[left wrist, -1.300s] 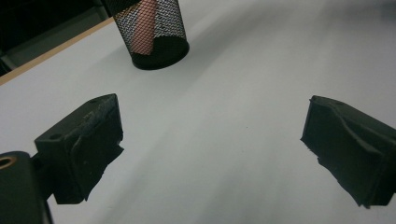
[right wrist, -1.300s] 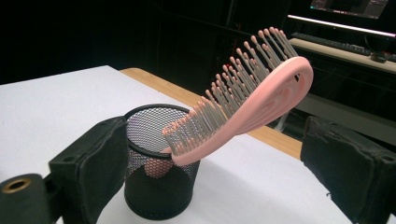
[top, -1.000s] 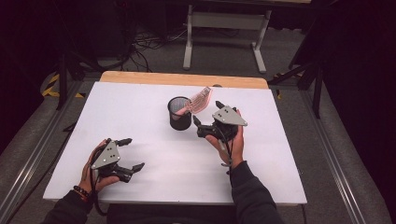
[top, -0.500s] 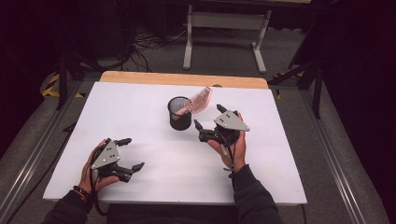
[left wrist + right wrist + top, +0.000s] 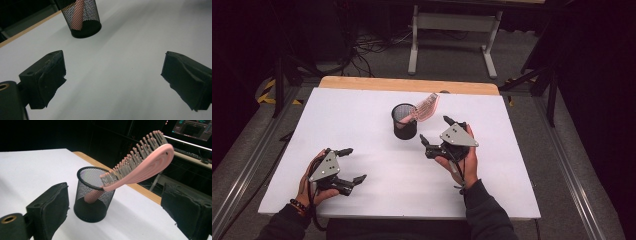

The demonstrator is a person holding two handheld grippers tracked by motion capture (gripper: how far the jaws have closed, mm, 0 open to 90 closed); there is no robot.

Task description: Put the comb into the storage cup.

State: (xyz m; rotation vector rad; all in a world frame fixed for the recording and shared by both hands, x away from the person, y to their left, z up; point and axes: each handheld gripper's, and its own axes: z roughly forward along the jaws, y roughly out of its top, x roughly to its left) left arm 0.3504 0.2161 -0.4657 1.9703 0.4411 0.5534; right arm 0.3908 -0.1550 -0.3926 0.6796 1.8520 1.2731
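Right gripper (image 5: 434,130) has backed off toward the person since a second ago, from just beside the cup to a short gap off it; left gripper (image 5: 353,164) hasn't moved.

Pink hairbrush (image 5: 140,165) stands handle-down in the black mesh cup (image 5: 93,195), bristle head leaning out over the rim toward the far right, tilted, not upright. Handle end sits at the cup bottom, visible through the mesh in the left gripper view (image 5: 77,15). Cup (image 5: 404,122) sits on the white worktop (image 5: 362,115), roughly centre, a bit toward the far edge.

Right gripper: jaws wide open, holding nothing, pointed at the cup, apart from both cup and brush. Cup shows between the two jaws in the right gripper view.

Left gripper: jaws wide open, holding nothing, low over the worktop near the near-left corner, well apart from the cup.

Room: bare worktop all round the cup, open lane between each gripper and it. Wooden strip (image 5: 407,85) runs along the far edge behind the cup. Brush head stays over the worktop. Right hand (image 5: 464,162) is inside the right edge with margin; left hand (image 5: 312,182) is close to the near edge.
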